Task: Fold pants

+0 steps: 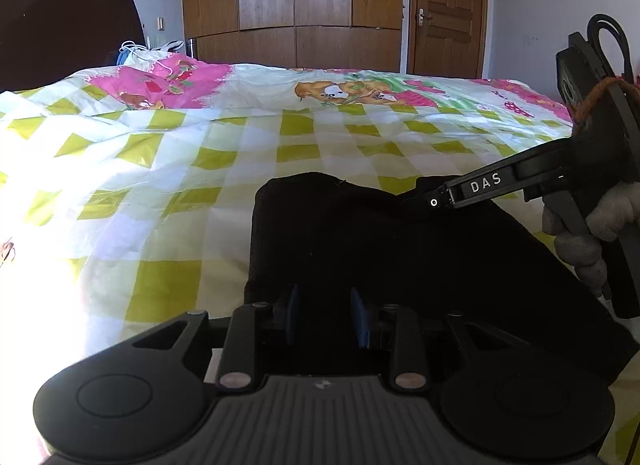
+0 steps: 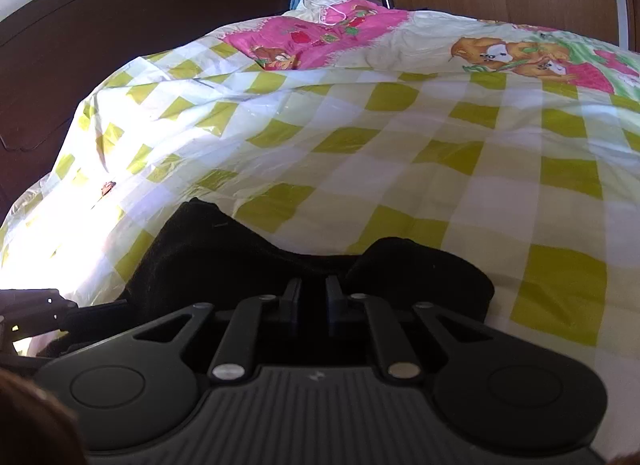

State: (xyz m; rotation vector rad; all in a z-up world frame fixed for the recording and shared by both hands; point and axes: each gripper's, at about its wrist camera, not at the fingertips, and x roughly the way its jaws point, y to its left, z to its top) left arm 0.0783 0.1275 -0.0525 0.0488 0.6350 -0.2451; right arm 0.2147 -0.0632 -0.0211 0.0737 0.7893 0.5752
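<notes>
A: We have the black pants (image 1: 360,249) lying in a bundle on the bed's checked cover (image 1: 168,169), low in the middle of the left wrist view and low and left of centre in the right wrist view. They look partly folded already, with two rounded humps along the far edge.

B: What about our left hand-held gripper (image 1: 325,315)? We see its blue pads standing apart over the dark cloth at the bottom of the frame, but everything there is black, so we cannot tell whether fabric is pinched between them.

A: Our right hand-held gripper (image 2: 313,307) has its jaws drawn nearly together over the cloth. We judge it closed; whether it nips a layer we cannot tell. In the left wrist view its fingers reach in from the right edge, with a gloved hand (image 1: 588,233) on the handle.

B: The cloth should be soft, limp and light, so it will sag and drag on the cover rather than hold a shape.

A: Then we should take it at an edge or corner of the bundle, through every layer, one grip each side, so the fold lifts evenly.
</notes>
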